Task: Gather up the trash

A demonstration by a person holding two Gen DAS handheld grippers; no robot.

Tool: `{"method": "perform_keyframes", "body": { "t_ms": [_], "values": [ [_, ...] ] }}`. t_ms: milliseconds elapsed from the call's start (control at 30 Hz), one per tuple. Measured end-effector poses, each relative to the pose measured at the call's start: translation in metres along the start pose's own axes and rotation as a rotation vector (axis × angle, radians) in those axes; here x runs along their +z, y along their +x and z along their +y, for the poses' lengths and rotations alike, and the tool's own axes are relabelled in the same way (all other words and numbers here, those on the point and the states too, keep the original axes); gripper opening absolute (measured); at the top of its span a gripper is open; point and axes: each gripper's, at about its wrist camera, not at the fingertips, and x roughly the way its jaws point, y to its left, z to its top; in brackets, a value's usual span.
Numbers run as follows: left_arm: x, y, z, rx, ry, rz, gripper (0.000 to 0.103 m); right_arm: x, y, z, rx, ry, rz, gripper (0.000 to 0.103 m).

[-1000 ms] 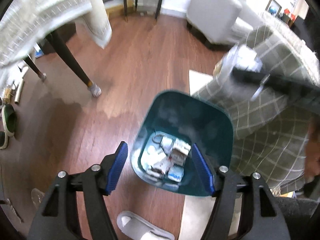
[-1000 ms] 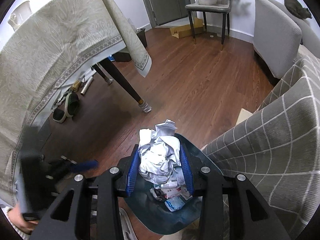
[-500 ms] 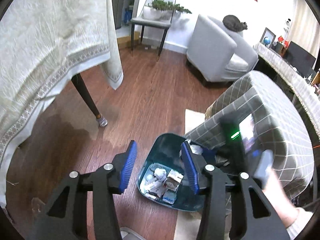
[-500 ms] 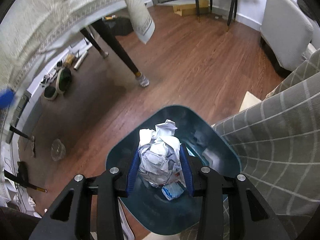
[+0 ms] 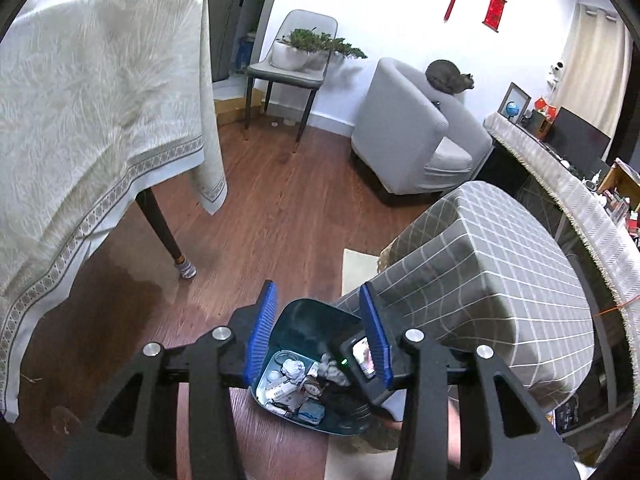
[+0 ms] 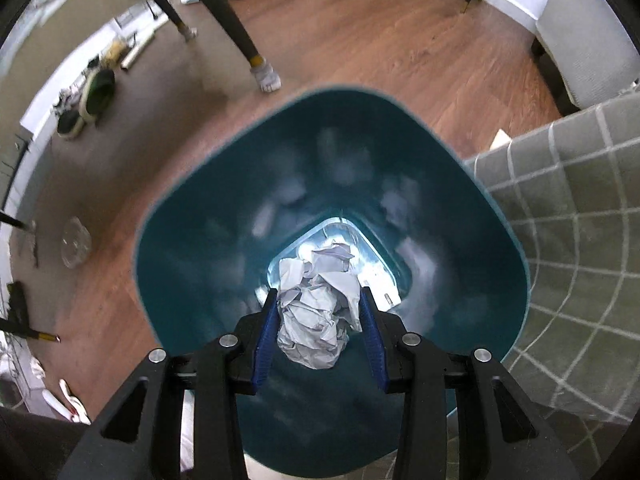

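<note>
Crumpled paper (image 6: 318, 314), a pale grey-white wad, is clamped between the blue pads of the right claw (image 6: 319, 330), which points straight down into the mouth of the teal trash bin (image 6: 192, 264). The wad hangs inside the bin's upper opening, above the bin floor, where a white carton and other scraps lie; details of these are smeared by blur and cannot be told apart with certainty. The bin stands on the brown wood floor (image 6: 380, 40), touching or just beside a grey checked cover (image 6: 576, 240) on its right. Beyond the bin a dark desk leg (image 6: 236, 28) ends in a striped sock-like foot cap.

Left claw (image 5: 319, 338), seen from higher up, is angled downward toward the same teal trash bin (image 5: 298, 320); its jaws are closing, about half apart, and nothing is pressed between the pads. Through the gap appear the bin's contents: small cartons, a paper ball and wrappers. The body of the right claw, with a small lit screen (image 5: 362, 358), shows just inside the left claw's right pad, lowered over the bin.

Surroundings in the left view: a desk draped in a cream patterned cloth (image 5: 92, 128) at left, a grey chair carrying a potted plant (image 5: 304, 46), and a grey armchair (image 5: 416, 140) with a dark cat (image 5: 448, 76) on its back.
</note>
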Motion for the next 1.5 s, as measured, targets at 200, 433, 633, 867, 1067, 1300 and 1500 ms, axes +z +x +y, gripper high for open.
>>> {"method": "perform_keyframes", "body": {
  "t_ms": [200, 433, 633, 867, 1067, 1300, 1500],
  "values": [
    [0.003, -0.007, -0.003, 0.01, 0.02, -0.01, 0.045, -0.017, 0.027, -0.005, -0.062, -0.032, 0.08, 0.046],
    [0.007, -0.01, -0.012, 0.014, 0.047, -0.023, 0.045, -0.033, 0.034, -0.008, -0.105, -0.07, 0.101, 0.059],
    [0.011, -0.012, -0.019, 0.023, 0.057, -0.039, 0.045, -0.025, 0.008, -0.002, -0.093, -0.086, 0.019, 0.059],
    [0.019, -0.02, -0.024, 0.062, 0.07, -0.083, 0.056, -0.008, -0.06, 0.009, -0.078, -0.1, -0.144, 0.059],
    [0.027, -0.032, -0.027, 0.079, 0.068, -0.131, 0.066, 0.001, -0.137, 0.017, -0.075, -0.122, -0.316, 0.059],
    [0.034, -0.053, -0.032, 0.124, 0.088, -0.204, 0.083, -0.009, -0.207, 0.01, -0.087, -0.097, -0.461, 0.059],
    [0.02, -0.066, -0.039, 0.111, 0.083, -0.246, 0.094, -0.033, -0.265, -0.009, -0.145, -0.057, -0.593, 0.068]
  ]
}}
